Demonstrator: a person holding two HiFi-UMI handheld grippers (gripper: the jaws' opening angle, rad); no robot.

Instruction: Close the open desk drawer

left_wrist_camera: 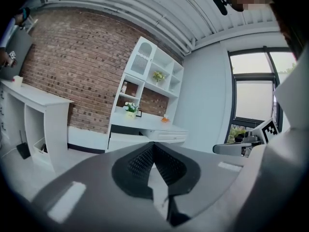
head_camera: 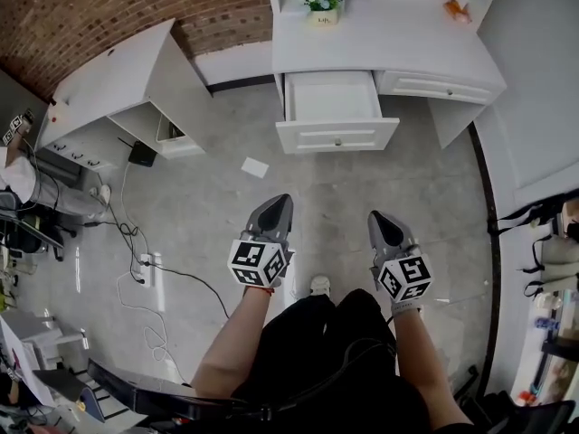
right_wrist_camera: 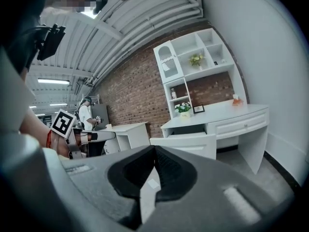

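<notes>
Your left gripper [head_camera: 281,202] and right gripper [head_camera: 376,219] both have their jaws pressed together on nothing, held near you above the floor [head_camera: 204,215]. The drawer [head_camera: 336,136] hangs open from the desk [head_camera: 398,43], far ahead, well apart from both.

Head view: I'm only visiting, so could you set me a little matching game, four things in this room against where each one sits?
Things:
1. white desk drawer
2. pot of white flowers
3. white sheet of paper
4. small orange object

Places:
A. lying on the grey floor
B. pulled out of the white desk
C. far right corner of the desktop
D. back of the desktop, above the drawer

Pairs: 1-B, 2-D, 3-A, 4-C.
</notes>
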